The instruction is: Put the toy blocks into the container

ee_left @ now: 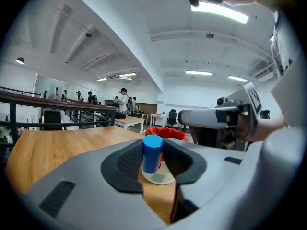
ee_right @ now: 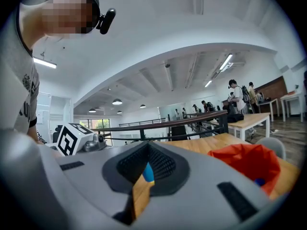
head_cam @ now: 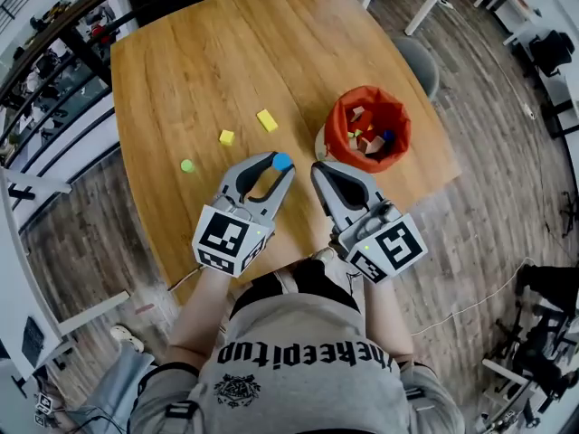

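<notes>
My left gripper (head_cam: 277, 164) is shut on a blue cylinder block (head_cam: 282, 161), held at its fingertips above the table's near part. In the left gripper view the blue cylinder (ee_left: 153, 153) stands upright between the two dark pads (ee_left: 127, 161), with the orange container (ee_left: 168, 132) right behind it. The orange fabric container (head_cam: 366, 129) sits on the right side of the wooden table (head_cam: 199, 61) with several blocks inside. My right gripper (head_cam: 318, 172) is shut and holds nothing, just in front of the container (ee_right: 247, 162).
Two yellow blocks (head_cam: 266, 120) (head_cam: 226, 137) and a small green block (head_cam: 187, 165) lie on the table, left of the container. The table's near edge (head_cam: 172, 274) runs under both grippers. A grey chair (head_cam: 418, 61) stands beyond the table's right edge.
</notes>
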`<state>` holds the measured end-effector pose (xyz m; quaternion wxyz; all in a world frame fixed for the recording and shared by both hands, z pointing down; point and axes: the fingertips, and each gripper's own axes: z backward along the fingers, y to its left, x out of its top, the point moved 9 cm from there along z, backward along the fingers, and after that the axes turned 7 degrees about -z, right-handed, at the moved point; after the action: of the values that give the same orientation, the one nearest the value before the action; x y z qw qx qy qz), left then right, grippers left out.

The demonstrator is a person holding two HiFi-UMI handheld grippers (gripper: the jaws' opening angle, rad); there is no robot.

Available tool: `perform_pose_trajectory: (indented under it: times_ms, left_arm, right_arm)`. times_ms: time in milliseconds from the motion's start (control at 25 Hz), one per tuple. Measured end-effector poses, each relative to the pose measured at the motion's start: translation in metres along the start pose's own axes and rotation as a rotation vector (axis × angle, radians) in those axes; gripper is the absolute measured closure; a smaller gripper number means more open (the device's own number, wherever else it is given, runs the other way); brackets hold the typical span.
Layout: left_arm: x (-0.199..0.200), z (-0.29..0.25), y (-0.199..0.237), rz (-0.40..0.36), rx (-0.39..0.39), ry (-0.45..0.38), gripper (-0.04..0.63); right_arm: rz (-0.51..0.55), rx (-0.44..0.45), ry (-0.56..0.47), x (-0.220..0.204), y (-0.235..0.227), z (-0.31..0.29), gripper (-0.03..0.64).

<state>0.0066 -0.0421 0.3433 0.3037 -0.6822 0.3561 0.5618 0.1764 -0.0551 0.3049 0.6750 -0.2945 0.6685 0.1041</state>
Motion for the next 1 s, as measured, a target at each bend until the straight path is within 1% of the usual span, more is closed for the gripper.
perform_pose_trajectory:
  times_ms: [320, 600, 800, 1000]
  left_arm:
    - [0.021, -0.047, -0.033, -0.029, -0.078, -0.029, 0.457]
    - [0.032, -0.084, -0.057, -0.047, -0.124, -0.041, 0.457]
    - [0.033, -0.106, -0.066, -0.052, -0.141, -0.047, 0.457]
    - [0.027, -0.122, -0.067, -0.039, -0.138, -0.047, 0.457]
  right_arm:
    - [-0.004, -0.081, -0.046, 0.010, -0.037, 0.043, 0.606]
    - [-0.006, -0.135, -0.067, 0.016, -0.065, 0.074, 0.606]
    - [-0.004, -0.160, -0.077, 0.017, -0.081, 0.089, 0.606]
    - [-0.005, -0.180, -0.083, 0.016, -0.096, 0.098, 0.606]
